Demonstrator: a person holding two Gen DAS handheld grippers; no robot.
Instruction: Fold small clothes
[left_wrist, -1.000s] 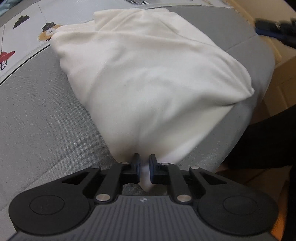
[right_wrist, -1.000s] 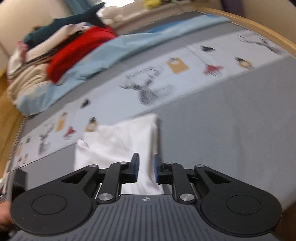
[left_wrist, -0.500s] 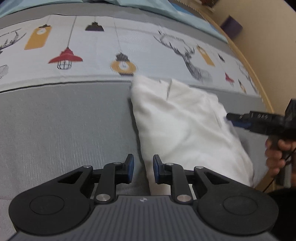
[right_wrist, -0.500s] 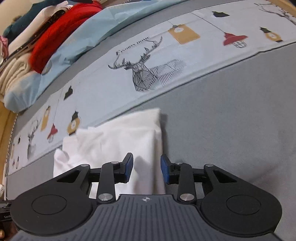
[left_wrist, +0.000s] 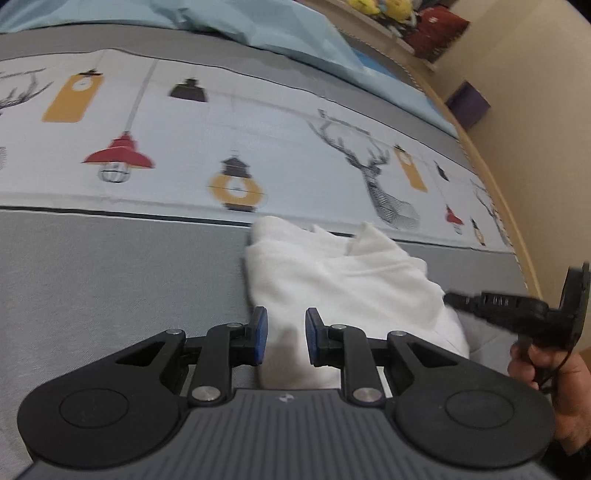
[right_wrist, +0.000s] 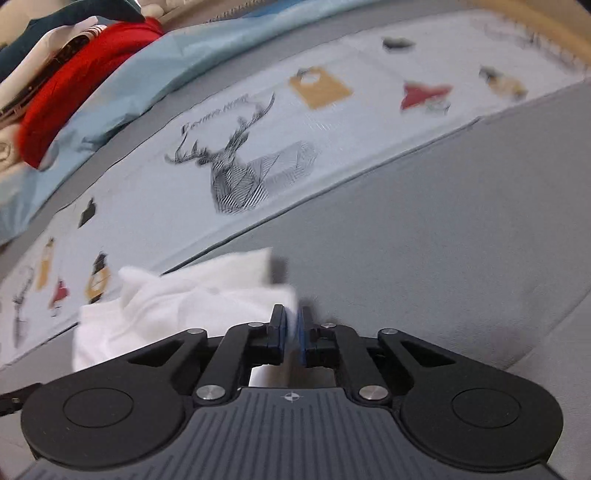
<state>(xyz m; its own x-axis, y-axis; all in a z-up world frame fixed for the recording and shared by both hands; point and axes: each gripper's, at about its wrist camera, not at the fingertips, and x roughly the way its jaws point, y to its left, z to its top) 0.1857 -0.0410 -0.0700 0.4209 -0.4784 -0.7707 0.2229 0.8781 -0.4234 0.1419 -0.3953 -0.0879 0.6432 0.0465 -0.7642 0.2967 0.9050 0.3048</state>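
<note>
Left gripper (left_wrist: 282, 334) hangs over the near edge of the white garment (left_wrist: 347, 280) with its jaws a moderate gap apart; cloth lies beneath and between the blue pads (left_wrist: 260, 334), but they do not press on it, so nothing is held. One second ago this gripper was nearly shut on a fold of the same garment, which then filled its view as a raised bundle; it has since let go and drawn back, and the garment now lies as a loosely folded, rumpled pile on the grey bedspread (left_wrist: 110, 280), its far edge reaching the printed band of lamps and deer (left_wrist: 236, 184). Right gripper (right_wrist: 291, 326) shows in the left view at the garment's right edge, carried by the person's hand (left_wrist: 543, 365). Its jaws, wider half a second ago and set astride the edge, are closing on the near right corner of the garment, and a thin layer of white cloth sits between the pads. This indicates a handover of the work: one fold has been laid down, and the right side is being taken up, probably for the next fold across the pile. Smoothing remains outstanding.
</note>
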